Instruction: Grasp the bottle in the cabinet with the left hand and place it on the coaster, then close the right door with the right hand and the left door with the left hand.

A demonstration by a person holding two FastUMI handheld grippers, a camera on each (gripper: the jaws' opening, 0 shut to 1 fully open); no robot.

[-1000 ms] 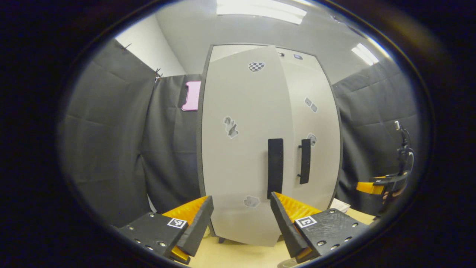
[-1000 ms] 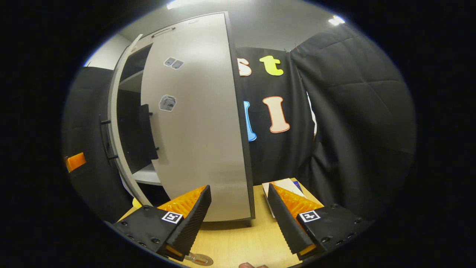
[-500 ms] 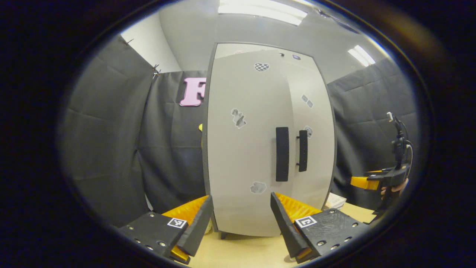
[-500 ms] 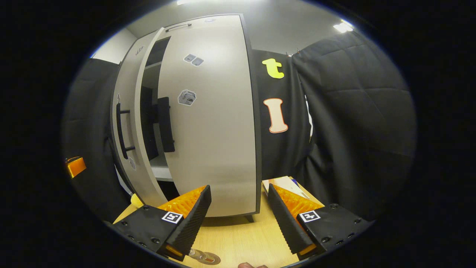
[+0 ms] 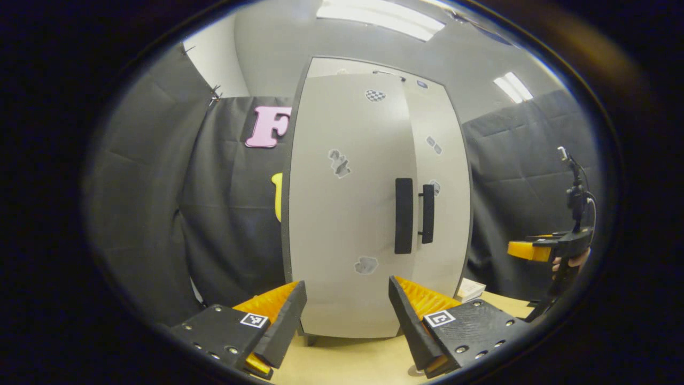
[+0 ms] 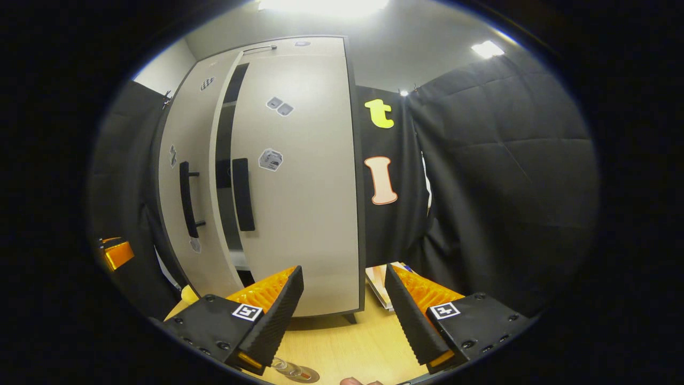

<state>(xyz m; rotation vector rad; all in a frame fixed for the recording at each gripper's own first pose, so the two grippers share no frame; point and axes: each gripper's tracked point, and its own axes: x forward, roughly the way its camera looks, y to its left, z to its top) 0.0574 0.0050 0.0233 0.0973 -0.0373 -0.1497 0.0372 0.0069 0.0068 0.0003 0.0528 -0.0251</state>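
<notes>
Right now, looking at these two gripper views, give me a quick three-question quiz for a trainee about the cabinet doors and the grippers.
1. True or false: in the right gripper view, a dark gap shows between the left door and the right door.
2. Is the right gripper A) shut on a handle, B) open and holding nothing, or C) shut on the bottle?
3. Fill in: both door handles are coloured ____.

Key: 1 true; 2 B; 3 black.

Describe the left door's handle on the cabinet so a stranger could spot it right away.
Find the tall pale cabinet on the wooden table. Its left door carries a slim black vertical bar handle on two short posts; the right door's handle is a broader flat black strip.
</notes>
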